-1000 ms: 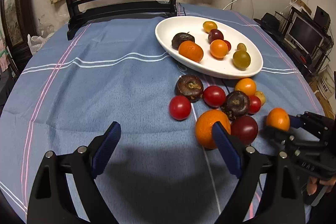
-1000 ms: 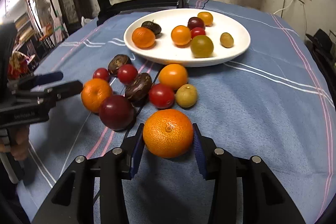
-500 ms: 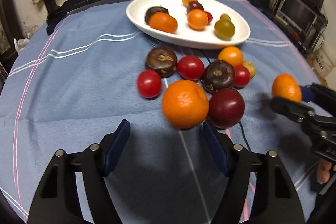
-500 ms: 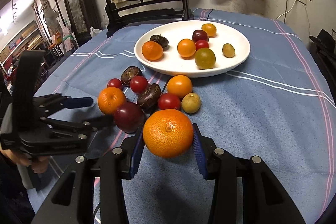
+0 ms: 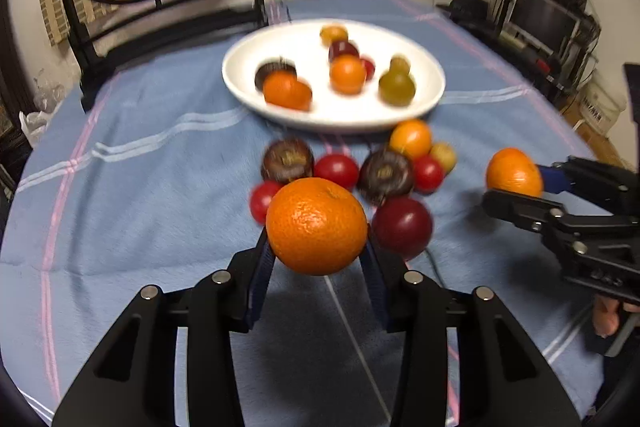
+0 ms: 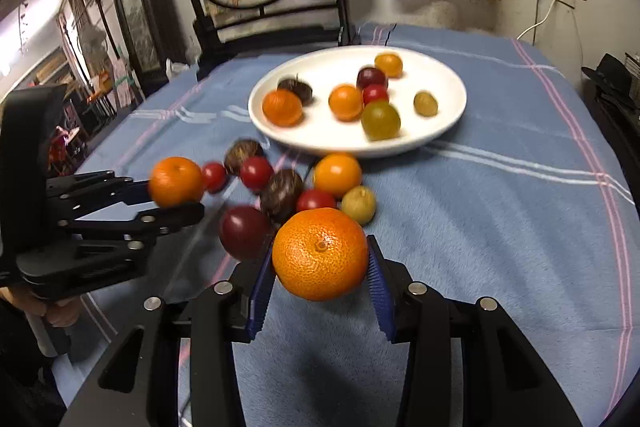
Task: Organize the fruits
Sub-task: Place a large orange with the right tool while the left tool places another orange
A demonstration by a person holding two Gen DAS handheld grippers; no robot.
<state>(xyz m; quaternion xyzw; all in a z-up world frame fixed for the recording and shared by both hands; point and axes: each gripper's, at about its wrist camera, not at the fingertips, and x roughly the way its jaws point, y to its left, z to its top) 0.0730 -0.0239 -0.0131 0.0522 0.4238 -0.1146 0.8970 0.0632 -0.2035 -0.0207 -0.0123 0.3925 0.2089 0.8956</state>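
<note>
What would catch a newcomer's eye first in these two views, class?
Each gripper clamps a round orange fruit: the left gripper holds one orange, the right gripper another orange. Behind them, a white oval plate of small fruits sits on the blue striped tablecloth.

My left gripper (image 5: 318,259) clamped on an orange (image 5: 317,225), raised off the cloth, my right gripper (image 6: 320,279) likewise gripping another orange (image 6: 320,254)
</note>
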